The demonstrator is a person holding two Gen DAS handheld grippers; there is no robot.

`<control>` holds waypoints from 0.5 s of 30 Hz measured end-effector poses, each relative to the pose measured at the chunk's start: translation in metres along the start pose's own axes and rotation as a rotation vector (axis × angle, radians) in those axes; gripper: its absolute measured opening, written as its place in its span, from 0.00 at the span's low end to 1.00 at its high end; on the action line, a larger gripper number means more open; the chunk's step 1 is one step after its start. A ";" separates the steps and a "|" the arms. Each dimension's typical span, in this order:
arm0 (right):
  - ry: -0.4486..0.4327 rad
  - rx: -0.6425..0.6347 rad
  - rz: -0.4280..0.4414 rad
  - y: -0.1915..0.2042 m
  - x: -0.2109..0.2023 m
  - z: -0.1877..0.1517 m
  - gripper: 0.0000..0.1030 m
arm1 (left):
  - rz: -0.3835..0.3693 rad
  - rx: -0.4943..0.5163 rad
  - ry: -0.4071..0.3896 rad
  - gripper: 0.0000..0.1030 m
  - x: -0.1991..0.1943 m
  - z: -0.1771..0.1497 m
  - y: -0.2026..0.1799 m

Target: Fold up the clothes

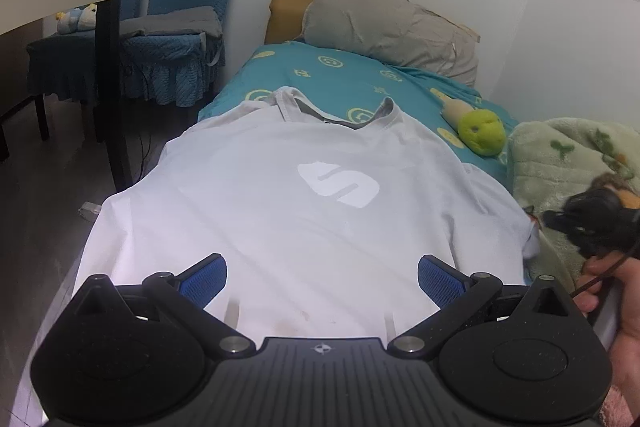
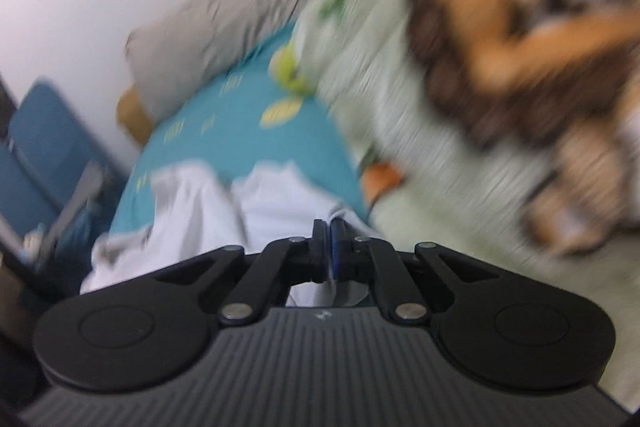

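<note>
A white T-shirt point(image 1: 280, 211) lies spread flat, chest side up, on a bed with a teal sheet point(image 1: 340, 75), its collar toward twelve o'clock in the left wrist view and a pale logo point(image 1: 339, 183) near the middle of the chest. The shirt's left edge hangs over the side of the bed at about nine o'clock.

The left gripper point(image 1: 322, 283) hovers over the lower hem at six o'clock, its two blue pads point(image 1: 202, 281) spread wide apart with only bare shirt fabric visible between them; the pads do not appear to press on anything.

The right gripper point(image 2: 330, 247) has its jaws pressed together, and white fabric of the shirt shows right at and below the closed tips. In the left wrist view that gripper appears at about three o'clock, at the shirt's right sleeve edge, where the cloth bunches up, with a hand point(image 1: 616, 307) at four o'clock. The right wrist view is heavily blurred.

A grey pillow point(image 1: 392, 27) leans on the wall at twelve o'clock. A green plush toy point(image 1: 480, 131) lies on the sheet at two o'clock, just beside a pale green blanket point(image 1: 568, 163). Blue-covered chairs point(image 1: 176, 11) stand beside the bed at ten o'clock.
</note>
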State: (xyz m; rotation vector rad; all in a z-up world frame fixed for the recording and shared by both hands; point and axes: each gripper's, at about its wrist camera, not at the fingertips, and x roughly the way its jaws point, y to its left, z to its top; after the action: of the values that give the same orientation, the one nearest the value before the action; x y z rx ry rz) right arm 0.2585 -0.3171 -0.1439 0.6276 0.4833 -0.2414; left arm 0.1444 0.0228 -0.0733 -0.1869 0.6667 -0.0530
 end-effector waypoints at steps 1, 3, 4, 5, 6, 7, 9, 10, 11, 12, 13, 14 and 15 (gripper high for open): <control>-0.024 0.020 -0.008 -0.004 -0.006 0.003 0.04 | 0.007 -0.003 0.000 1.00 0.000 0.000 0.001; -0.072 0.059 -0.023 -0.011 -0.018 0.009 0.07 | 0.015 -0.009 0.002 1.00 0.001 0.000 0.002; -0.062 0.106 -0.007 -0.017 -0.019 0.009 0.07 | 0.016 -0.012 0.004 1.00 0.002 0.000 0.002; -0.019 0.171 0.038 -0.025 -0.018 0.008 0.07 | 0.018 -0.015 0.006 1.00 0.002 0.000 0.003; 0.027 0.238 0.086 -0.032 -0.015 0.006 0.08 | 0.021 -0.015 0.009 1.00 0.002 0.000 0.002; 0.085 0.294 0.122 -0.037 -0.011 0.002 0.09 | 0.024 -0.016 0.012 1.00 0.002 0.000 0.002; 0.170 0.361 0.155 -0.042 -0.004 -0.008 0.27 | 0.026 -0.018 0.014 1.00 0.001 -0.001 0.001; 0.194 0.382 0.178 -0.043 -0.001 -0.014 0.39 | 0.027 -0.019 0.016 1.00 0.000 -0.001 0.000; 0.206 0.400 0.202 -0.042 0.002 -0.020 0.65 | 0.026 -0.023 0.015 1.00 -0.001 -0.001 0.000; 0.198 0.397 0.216 -0.040 0.003 -0.023 0.76 | 0.025 -0.026 0.014 1.00 -0.002 -0.001 0.000; 0.188 0.391 0.228 -0.037 0.005 -0.026 0.77 | 0.024 -0.029 0.013 1.00 -0.002 -0.002 0.000; 0.183 0.374 0.215 -0.033 0.008 -0.027 0.78 | 0.024 -0.029 0.013 1.00 -0.002 -0.002 0.000; 0.178 0.355 0.200 -0.028 0.012 -0.028 0.78 | 0.023 -0.030 0.012 1.00 -0.002 -0.002 0.000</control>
State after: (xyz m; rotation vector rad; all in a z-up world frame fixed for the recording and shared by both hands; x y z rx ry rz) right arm 0.2491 -0.3226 -0.1842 1.0446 0.5493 -0.0809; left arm 0.1412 0.0226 -0.0734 -0.2083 0.6818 -0.0222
